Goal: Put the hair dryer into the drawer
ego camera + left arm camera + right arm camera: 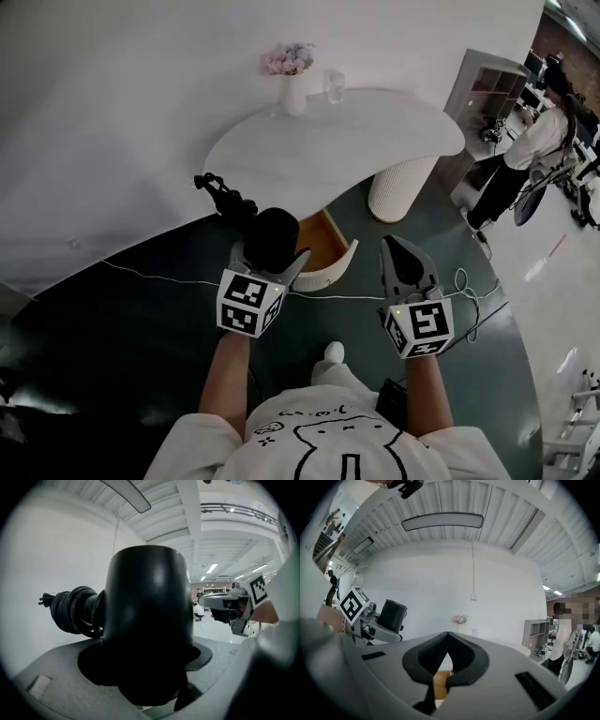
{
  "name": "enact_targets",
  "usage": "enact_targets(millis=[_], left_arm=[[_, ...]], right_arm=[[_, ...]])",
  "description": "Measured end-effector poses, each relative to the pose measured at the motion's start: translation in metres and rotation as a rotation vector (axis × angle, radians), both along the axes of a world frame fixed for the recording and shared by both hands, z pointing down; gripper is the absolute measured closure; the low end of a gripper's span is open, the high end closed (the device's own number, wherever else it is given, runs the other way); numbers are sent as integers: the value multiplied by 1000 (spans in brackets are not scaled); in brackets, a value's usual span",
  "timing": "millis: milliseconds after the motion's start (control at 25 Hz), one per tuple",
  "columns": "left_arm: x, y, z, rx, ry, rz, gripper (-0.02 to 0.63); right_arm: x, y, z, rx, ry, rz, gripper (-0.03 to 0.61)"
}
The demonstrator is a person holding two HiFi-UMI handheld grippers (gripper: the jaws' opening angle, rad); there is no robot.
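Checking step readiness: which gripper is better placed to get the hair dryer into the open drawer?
Left. The left gripper already grips the hair dryer, close to the open drawer. The right gripper is shut and empty.

White curved wall point(122, 94), dark floor point(112, 337), white table point(375, 131), shelf unit point(487, 89)

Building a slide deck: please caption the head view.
Left gripper holds a black hair dryer near the open drawer; right gripper is shut, empty.

Drawer point(333, 268) seemingly partly behind hair dryer point(270, 236)
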State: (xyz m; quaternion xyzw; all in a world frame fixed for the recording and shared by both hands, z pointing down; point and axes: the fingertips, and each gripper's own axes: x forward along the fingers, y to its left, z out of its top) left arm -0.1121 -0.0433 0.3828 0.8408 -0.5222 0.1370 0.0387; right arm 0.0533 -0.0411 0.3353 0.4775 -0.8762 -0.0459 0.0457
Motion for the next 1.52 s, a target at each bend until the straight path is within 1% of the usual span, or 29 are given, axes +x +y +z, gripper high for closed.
enact_targets(millis=[240,440,640,760,960,1160,1240,1320,1520], left_arm=[[50,-50,32,-109,-17,53,256],[81,-66,75,-251,-50,117,256],[111,-54,125,-431,-87,258,256],[123,-49,150,-512,-120,336,256],[130,-39,189,-650,-139,428,255],[135,-25,220,-802,-169,582,256],[135,-23,230,-843,-194,634,256],[134,-23,242,-872,-222,665,256],[119,-35,262,-946,-263,700,255]], right_arm=[[25,-53,7,-29,-13,-10,581],[41,-81,32,-88,-20,-10,580],[51,-88,66,-181,-30,-7,580],[53,-93,81,-221,-33,0,580],[54,-99,104,-276,-15,11,580],[56,-108,120,-326,-3,55,581],[56,-111,123,-335,1,70,580],[56,-113,126,-344,3,85,580],[52,-115,135,-363,21,106,580]])
